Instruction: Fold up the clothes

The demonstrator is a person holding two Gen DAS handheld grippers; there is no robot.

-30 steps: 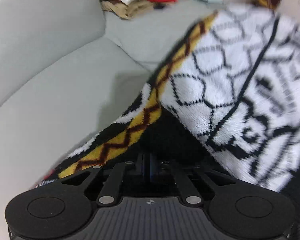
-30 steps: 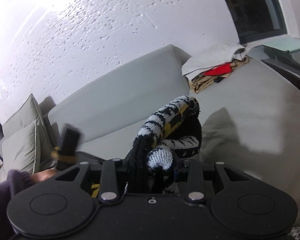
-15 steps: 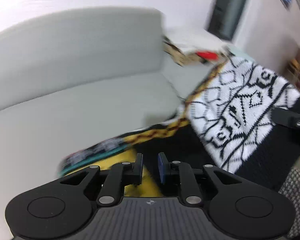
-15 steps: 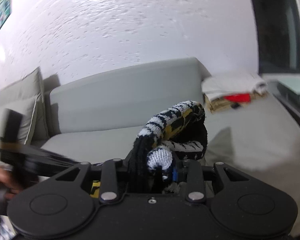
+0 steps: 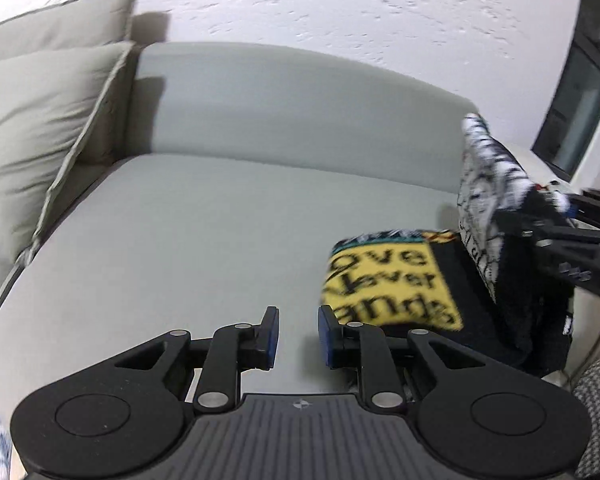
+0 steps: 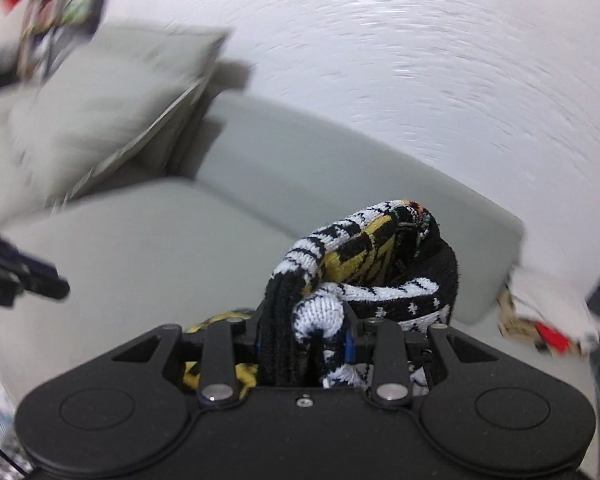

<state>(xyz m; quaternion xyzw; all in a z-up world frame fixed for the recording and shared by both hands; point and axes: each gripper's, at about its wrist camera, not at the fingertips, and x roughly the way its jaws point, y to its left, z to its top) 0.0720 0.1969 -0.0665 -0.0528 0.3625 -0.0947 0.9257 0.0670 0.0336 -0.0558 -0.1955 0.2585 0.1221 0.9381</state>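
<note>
Your left gripper [image 5: 294, 334] is opening over bare sofa [image 5: 204, 232], nothing between its jaws. Your right gripper [image 6: 306, 346] is clamped on a bunched sweater [image 6: 364, 264]; its yellow panel lies on the seat's right end, the rest lifted.

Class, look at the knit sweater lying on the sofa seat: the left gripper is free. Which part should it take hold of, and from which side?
Probably the near left corner of the knit sweater, by the yellow lettered panel. It lies flat on the sofa seat, its edge facing the left gripper, whose empty jaws are opening. Come in low from the left; the right gripper holds the other end bunched.
</note>
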